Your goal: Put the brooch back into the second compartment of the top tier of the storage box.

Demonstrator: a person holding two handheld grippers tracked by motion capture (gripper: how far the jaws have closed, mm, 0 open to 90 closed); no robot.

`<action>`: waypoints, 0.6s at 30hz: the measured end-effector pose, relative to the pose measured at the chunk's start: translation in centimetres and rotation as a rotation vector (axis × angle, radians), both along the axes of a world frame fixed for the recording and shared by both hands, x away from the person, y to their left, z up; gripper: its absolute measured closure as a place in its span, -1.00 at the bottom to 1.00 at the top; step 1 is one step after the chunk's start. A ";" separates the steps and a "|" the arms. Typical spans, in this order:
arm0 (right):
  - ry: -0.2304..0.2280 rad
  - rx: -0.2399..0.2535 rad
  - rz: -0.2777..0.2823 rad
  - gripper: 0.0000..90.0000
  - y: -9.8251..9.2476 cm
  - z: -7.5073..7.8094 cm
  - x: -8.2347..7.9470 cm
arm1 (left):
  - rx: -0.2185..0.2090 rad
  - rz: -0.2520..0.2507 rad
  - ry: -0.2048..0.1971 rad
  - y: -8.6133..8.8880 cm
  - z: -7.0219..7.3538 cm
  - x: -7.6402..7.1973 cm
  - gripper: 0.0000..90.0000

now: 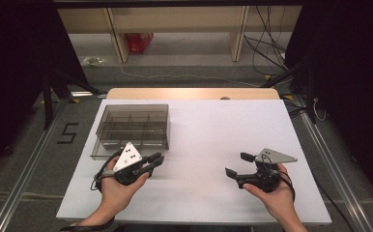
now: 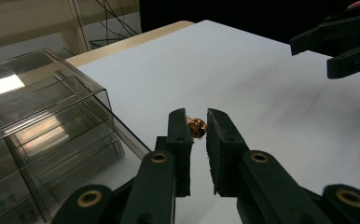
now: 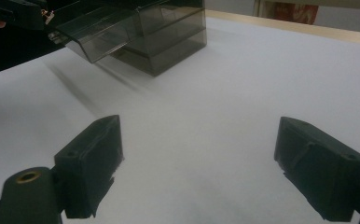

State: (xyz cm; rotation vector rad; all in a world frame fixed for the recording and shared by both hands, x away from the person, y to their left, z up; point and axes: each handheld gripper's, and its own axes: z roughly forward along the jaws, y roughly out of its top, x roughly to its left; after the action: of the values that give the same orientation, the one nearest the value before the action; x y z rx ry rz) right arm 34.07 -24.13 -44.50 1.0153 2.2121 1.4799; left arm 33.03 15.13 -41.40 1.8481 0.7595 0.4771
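A: From the high view, my left gripper [image 1: 156, 160] sits just beside the near right corner of the smoky compartment box [image 1: 132, 128]; my right gripper [image 1: 238, 164] hangs spread wide and empty over bare white table [image 1: 213, 130].

B: Left gripper view?

A: Jaws nearly closed, pinching a small coppery trinket [image 2: 197, 127] at their tips. I judge it's carried; next, lift over the box wall into a compartment.

B: Right gripper view?

A: Open room ahead; the box is far left.

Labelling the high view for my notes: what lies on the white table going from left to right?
Clear compartment box → left tool → right tool, all over the white table.
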 end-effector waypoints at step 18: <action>0.000 0.000 0.001 -0.65 0.0 0.0 0.0 | -0.002 0.015 -0.010 0.3 0.1 0.1 0.77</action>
State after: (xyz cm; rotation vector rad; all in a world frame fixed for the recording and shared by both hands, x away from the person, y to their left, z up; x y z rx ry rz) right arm 34.07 -24.13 -44.50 1.0145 2.2129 1.4802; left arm 33.09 15.42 -41.25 1.8377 0.7675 0.4945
